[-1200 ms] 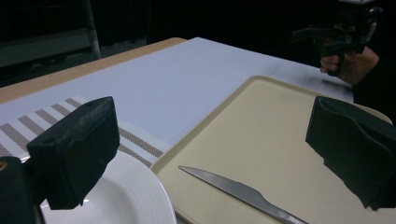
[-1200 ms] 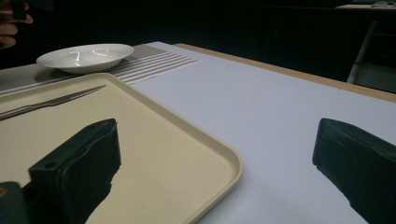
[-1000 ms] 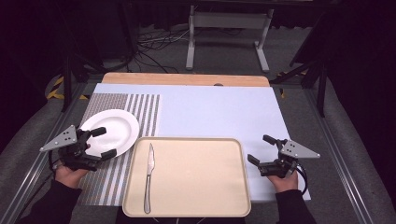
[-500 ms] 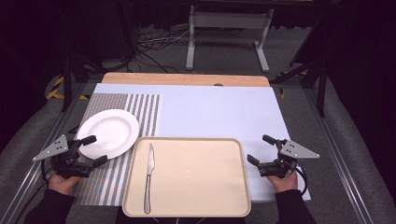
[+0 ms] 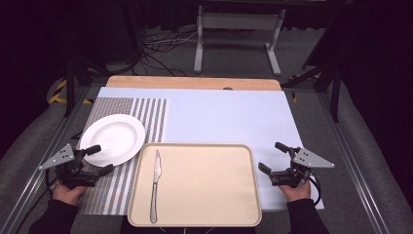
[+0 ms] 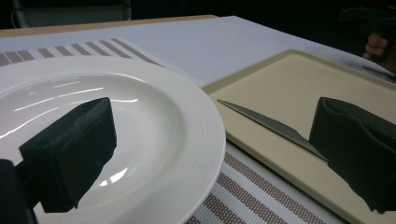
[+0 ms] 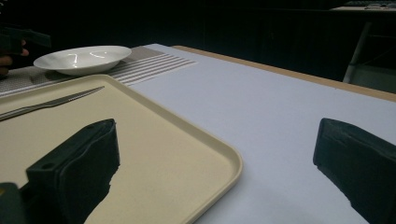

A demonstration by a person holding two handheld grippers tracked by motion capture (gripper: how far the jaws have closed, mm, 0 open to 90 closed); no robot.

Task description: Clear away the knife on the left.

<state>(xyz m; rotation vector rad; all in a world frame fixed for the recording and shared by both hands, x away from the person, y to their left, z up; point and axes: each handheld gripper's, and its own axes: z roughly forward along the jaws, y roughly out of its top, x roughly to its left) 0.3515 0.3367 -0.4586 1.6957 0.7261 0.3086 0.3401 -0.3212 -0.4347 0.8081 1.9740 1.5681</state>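
While nothing is gripped yet, the left gripper [image 5: 100, 159] sits at the near left of the table, jaws spread wide, right at the near rim of the plate [image 5: 113, 139]. From the left gripper view, one jaw hangs over the plate's bowl and the other over the tray's left edge; whether either jaw touches the plate cannot be told. That white, empty plate rests on a striped mat [image 5: 151, 114] at the left, its right rim just beside the tray.

Next, at near centre, is the beige tray [image 5: 204, 190]. A knife [image 5: 155, 185] lies along its left side, blade pointing to the far side. All other space on the tray is bare.

Beyond the tray, a pale blue sheet [image 5: 224, 117] covers the tabletop, with a strip of wood [image 5: 192, 83] showing at the far edge.

At the near right, the right gripper [image 5: 272, 158] rests on the sheet just beside the tray's right edge, jaws spread and holding nothing. In the right gripper view, one jaw stands over the tray's corner, the other over the sheet.

Judging by this, the work is at its start: the plate seems to be the target, perhaps bound for the tray, and grasping and moving it are still to do.
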